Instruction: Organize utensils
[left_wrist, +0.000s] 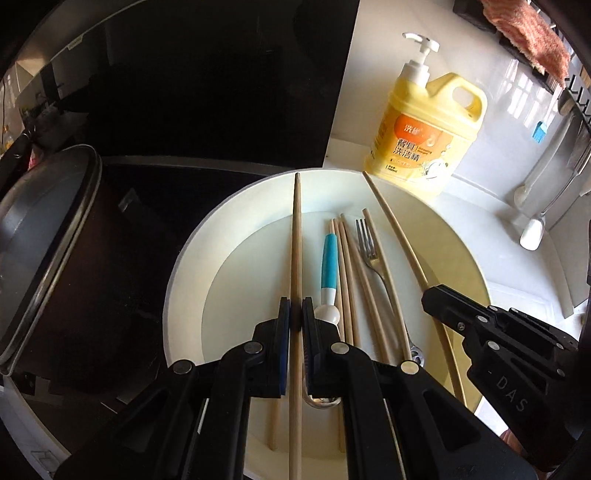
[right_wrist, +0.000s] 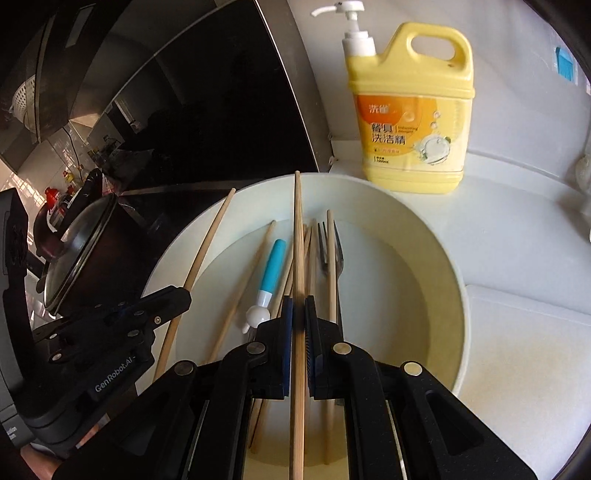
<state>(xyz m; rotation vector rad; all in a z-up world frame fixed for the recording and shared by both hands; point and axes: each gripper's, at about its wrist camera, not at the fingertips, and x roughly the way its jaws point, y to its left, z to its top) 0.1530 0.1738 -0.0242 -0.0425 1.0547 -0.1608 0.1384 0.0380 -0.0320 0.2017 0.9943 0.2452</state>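
Note:
A wide white bowl (left_wrist: 184, 254) (right_wrist: 456, 280) holds several wooden chopsticks, a steel fork (left_wrist: 369, 254) (right_wrist: 342, 260) and a teal-handled utensil (left_wrist: 330, 262) (right_wrist: 273, 266). My left gripper (left_wrist: 296, 314) is shut on one long chopstick (left_wrist: 296, 236), which points over the bowl's far rim. My right gripper (right_wrist: 298, 314) is shut on another long chopstick (right_wrist: 298, 236), held the same way. Each wrist view shows the other tool beside it: the right gripper (left_wrist: 431, 300) on its chopstick (left_wrist: 395, 229), and the left gripper (right_wrist: 183, 295) on its chopstick (right_wrist: 207, 243).
A yellow dish-soap pump bottle (left_wrist: 424, 136) (right_wrist: 413, 122) stands just behind the bowl on the white counter. A dark pot with a glass lid (left_wrist: 48, 240) (right_wrist: 81, 243) sits on the black cooktop to the left. Ladles hang at the far right (left_wrist: 535, 221).

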